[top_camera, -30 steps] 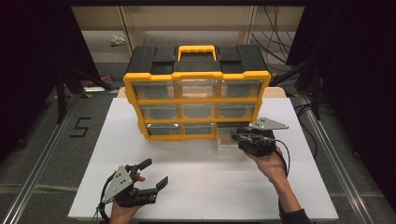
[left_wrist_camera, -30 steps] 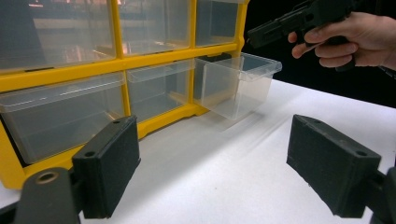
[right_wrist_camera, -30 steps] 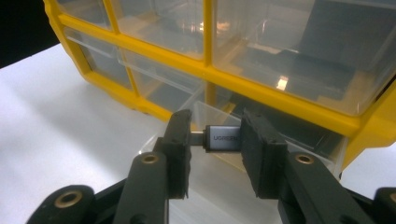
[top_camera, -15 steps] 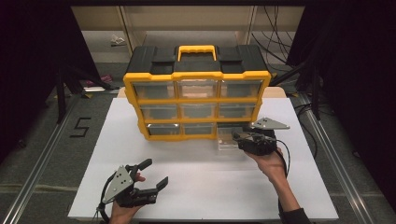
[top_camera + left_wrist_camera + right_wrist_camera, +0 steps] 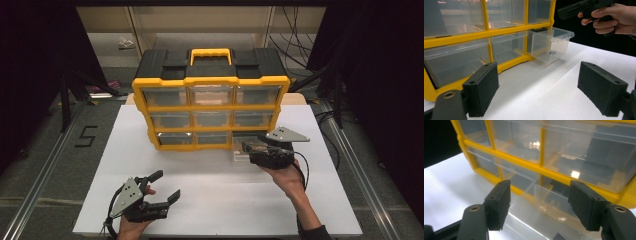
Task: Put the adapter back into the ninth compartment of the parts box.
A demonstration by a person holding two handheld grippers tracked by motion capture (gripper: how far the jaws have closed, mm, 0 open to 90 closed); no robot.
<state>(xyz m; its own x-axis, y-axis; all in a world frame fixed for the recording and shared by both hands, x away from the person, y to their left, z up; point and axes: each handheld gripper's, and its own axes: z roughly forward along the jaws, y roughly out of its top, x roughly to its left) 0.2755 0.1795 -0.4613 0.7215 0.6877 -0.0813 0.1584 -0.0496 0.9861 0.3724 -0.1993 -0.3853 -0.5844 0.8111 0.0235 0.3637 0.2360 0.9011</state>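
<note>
The right gripper (image 5: 250, 148) is hovering at the centre right of the high view, over the clear drawer (image 5: 246, 151) that is sticking out of the bottom right slot of the yellow organizer (image 5: 210, 107). Its fingers (image 5: 498, 203) have just been opening and are standing apart, gripping nothing. The left gripper (image 5: 162, 186) is resting at the lower left on the white bench (image 5: 210, 200), fingers (image 5: 482, 91) spread wide and empty.
</note>
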